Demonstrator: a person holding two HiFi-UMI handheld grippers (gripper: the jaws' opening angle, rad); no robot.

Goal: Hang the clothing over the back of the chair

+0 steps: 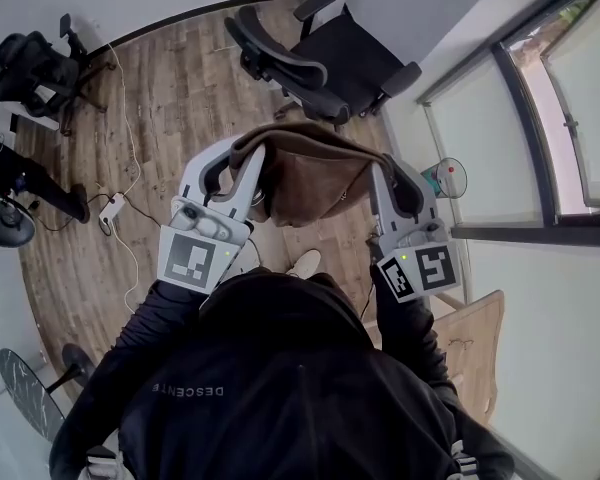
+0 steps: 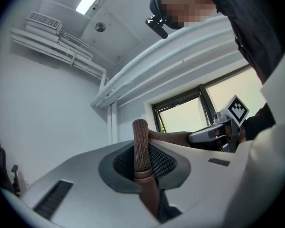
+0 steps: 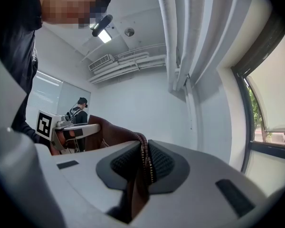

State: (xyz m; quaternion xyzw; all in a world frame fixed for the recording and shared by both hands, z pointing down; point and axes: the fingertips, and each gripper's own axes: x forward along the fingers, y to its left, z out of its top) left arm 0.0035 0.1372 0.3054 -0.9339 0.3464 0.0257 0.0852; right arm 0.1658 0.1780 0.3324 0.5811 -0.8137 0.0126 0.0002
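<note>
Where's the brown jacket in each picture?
Head view: brown jacket in the middle, stretched between the left gripper and right gripper.
Left gripper view: brown jacket bottom middle, ribbed edge pinched in the jaws.
Right gripper view: brown jacket bottom middle, zipper edge pinched in the jaws.
Shared landmark: the window, on the right in every view.
</note>
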